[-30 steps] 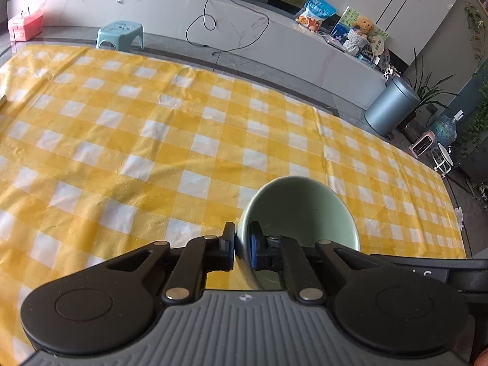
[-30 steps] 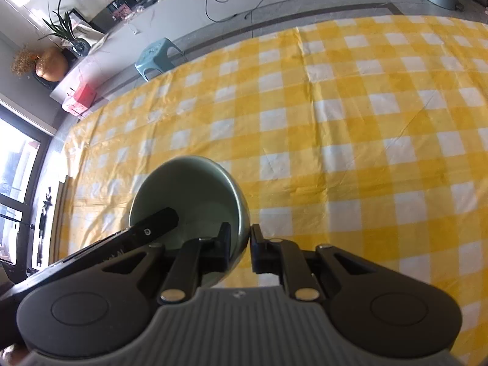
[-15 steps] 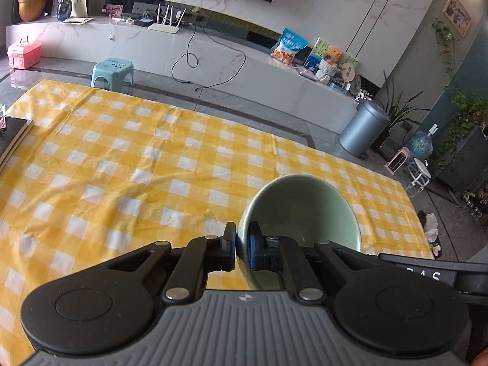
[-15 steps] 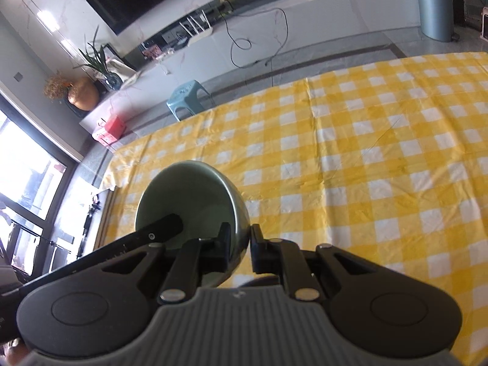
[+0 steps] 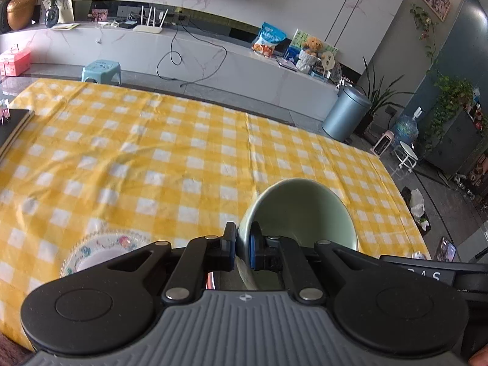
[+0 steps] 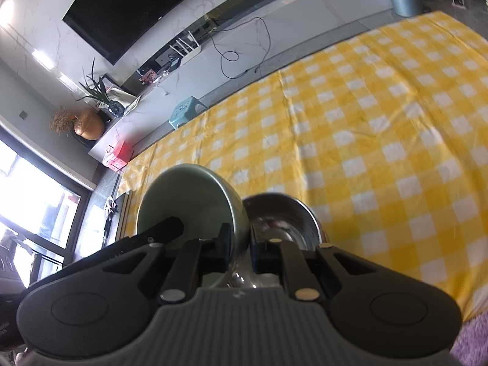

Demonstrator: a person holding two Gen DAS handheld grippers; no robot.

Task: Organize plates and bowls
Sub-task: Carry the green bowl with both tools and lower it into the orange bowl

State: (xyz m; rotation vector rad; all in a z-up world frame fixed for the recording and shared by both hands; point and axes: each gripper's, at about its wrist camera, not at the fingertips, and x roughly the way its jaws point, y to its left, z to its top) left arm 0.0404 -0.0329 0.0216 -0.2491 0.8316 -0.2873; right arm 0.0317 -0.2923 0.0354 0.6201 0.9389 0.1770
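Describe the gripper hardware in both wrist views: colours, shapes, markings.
Both match. The left gripper and right gripper have a grey ribbed body with a small round logo, black round-ended linkage arms with silver pivot pins, and black fingers with blue pads. White lettering marks the other gripper's black side, at the left view's right edge.

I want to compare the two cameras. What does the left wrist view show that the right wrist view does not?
Only the left wrist view shows a flowered plate on the cloth, a teddy bear and a white side stool. Only the right wrist view shows a metal bowl beside the green one, and a bright window. Both show the green bowl with each gripper's fingers shut on its rim, and the yellow checked tablecloth.
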